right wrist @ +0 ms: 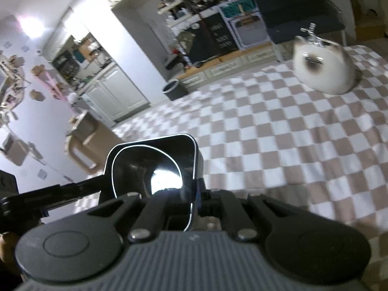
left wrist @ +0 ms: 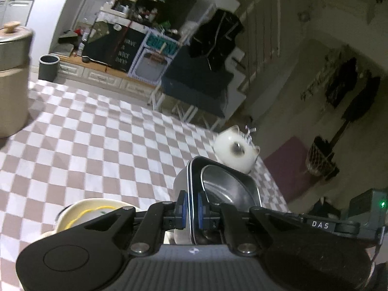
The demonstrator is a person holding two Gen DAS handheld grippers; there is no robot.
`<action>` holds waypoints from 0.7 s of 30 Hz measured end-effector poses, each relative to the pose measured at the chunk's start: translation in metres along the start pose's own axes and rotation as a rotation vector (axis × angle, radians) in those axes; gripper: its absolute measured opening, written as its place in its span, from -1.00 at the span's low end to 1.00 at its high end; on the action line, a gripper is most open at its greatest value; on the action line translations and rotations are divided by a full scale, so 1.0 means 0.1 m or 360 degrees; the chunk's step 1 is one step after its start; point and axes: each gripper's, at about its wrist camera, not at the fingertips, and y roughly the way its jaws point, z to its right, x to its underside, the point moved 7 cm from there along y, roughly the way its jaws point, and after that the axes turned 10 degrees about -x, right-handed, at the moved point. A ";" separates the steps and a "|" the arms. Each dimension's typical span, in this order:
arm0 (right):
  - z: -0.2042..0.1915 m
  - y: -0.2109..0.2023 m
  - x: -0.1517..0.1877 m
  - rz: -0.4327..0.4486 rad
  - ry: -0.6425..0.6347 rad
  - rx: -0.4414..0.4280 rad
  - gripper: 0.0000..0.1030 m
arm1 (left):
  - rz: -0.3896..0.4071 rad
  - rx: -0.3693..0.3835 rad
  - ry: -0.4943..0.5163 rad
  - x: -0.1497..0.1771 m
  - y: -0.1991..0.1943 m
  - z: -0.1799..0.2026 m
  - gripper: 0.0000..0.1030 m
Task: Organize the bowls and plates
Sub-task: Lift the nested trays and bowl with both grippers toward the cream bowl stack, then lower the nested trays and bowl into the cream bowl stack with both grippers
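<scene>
A square steel tray (left wrist: 191,186) with a round steel bowl (left wrist: 225,189) nested in it is held up off the checkered table (left wrist: 97,150). My left gripper (left wrist: 191,208) is shut on the tray's left rim, blue pads on either side. In the right wrist view the same tray (right wrist: 189,160) and bowl (right wrist: 145,169) show, with my right gripper (right wrist: 194,194) shut on the tray's right rim. The left gripper's arm (right wrist: 60,191) reaches in from the left there. A cream bowl with a yellow ring (left wrist: 92,213) sits low, left of my left gripper.
A white cat-shaped ceramic holder (left wrist: 236,150) stands near the table's right edge; it also shows in the right wrist view (right wrist: 325,70). A tall metal pot with a knobbed lid (left wrist: 12,77) stands at the far left. Cabinets and a grey bin (left wrist: 48,66) lie beyond the table.
</scene>
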 end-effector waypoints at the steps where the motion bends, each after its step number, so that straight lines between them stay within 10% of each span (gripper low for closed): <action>1: -0.05 0.02 0.01 0.0003 -0.0009 -0.0022 -0.89 | 0.0017 0.0006 -0.0021 0.00 -0.07 -0.05 -0.83; 21: -0.40 0.50 0.29 -0.0220 -0.0009 -0.0112 -0.82 | -0.0050 -0.0131 -0.0200 0.23 -0.32 -0.94 -0.83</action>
